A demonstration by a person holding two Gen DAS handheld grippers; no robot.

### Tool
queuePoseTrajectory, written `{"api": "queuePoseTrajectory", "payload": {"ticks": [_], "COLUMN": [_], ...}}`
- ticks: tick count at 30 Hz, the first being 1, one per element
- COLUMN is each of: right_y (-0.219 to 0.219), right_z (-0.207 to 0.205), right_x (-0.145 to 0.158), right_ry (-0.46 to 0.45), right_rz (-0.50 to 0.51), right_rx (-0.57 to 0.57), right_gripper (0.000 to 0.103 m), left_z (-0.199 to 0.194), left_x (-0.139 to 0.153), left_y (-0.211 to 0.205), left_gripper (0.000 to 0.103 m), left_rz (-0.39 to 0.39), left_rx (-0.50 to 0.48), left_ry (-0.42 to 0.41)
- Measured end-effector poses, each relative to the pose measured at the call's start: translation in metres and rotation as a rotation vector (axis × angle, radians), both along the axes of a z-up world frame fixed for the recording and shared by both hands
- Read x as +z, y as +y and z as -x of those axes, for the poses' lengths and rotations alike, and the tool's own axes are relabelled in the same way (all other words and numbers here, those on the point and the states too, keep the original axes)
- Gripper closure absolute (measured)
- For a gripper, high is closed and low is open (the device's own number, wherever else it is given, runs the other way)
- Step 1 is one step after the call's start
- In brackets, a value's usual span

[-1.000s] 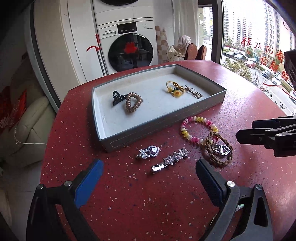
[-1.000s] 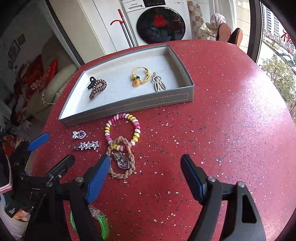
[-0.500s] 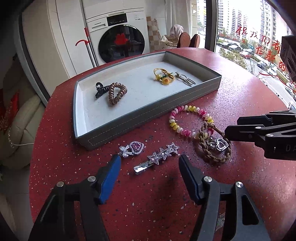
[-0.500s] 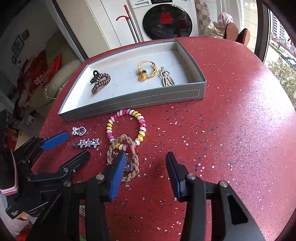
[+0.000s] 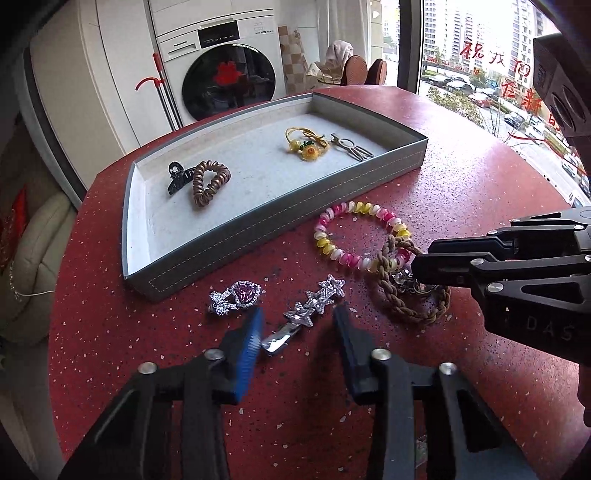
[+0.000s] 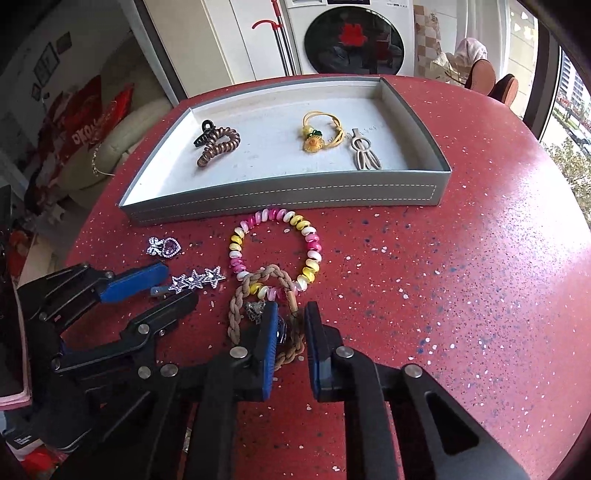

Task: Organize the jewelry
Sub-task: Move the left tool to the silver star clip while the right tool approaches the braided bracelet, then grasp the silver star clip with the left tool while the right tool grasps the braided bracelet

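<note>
While four hair things point(image 6: 218, 142) sit in one tray point(image 6: 288, 199), four more lie lower down.
Left gripper point(image 5: 297, 332) is closing around one star clip point(image 5: 314, 302); right gripper point(image 6: 290, 341) pinches one braided band point(image 6: 236, 314).

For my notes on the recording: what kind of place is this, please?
Probably a flat in a high-rise: a white front-loading washing machine stands behind the red speckled table, a cream sofa beside it, tower blocks outside.

The round table point(image 6: 461, 258) showed a glossy red stone-like top, speckled white and dark. The tray point(image 6: 295, 195) looked wrapped in matt grey leatherette with pale stitching, its floor a soft off-white lining. The star clip point(image 5: 314, 302) glittered, shiny metal set with faceted stones, like the heart brooch point(image 5: 236, 295). The braided band point(image 6: 236, 310) looked like rough tan cord; the coil bracelet point(image 6: 273, 251) was glossy plastic. Gripper pads point(image 6: 267, 350) looked ribbed blue rubber on matt black plastic.
</note>
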State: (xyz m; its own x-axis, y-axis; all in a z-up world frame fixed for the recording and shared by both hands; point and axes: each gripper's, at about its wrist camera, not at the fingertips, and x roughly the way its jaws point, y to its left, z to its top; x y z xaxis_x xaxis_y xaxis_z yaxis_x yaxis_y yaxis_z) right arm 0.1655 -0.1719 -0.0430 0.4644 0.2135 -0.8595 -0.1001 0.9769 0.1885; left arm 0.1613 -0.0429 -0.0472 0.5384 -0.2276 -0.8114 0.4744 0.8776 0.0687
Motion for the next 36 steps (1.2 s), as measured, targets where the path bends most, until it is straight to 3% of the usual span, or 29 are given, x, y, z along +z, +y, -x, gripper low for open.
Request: {"api": "queuePoseTrajectory", "payload": {"ticks": [3,20,36], "right_y": [-0.002,-0.03,-0.046], "right_z": [0.002,0.024,0.017], "right_x": [0.001,0.039,0.065], "right_ry": [-0.002,-0.081,-0.129], "right_rz": [-0.01,-0.137,-0.179], "right_rx": [-0.003,-0.047,-0.078], "right_gripper": [0.096,0.096,0.096], "left_z": [0.001,0.015,0.01], "left_x": [0.0,0.026,0.053], "left_y": [0.0,0.037,0.055], "left_gripper": [0.068,0.068,0.068], "left_rz": [0.001,0.154,0.177], "left_rx": [-0.006,0.057,0.103], "left_ry": [0.003,0.02,-0.025]}}
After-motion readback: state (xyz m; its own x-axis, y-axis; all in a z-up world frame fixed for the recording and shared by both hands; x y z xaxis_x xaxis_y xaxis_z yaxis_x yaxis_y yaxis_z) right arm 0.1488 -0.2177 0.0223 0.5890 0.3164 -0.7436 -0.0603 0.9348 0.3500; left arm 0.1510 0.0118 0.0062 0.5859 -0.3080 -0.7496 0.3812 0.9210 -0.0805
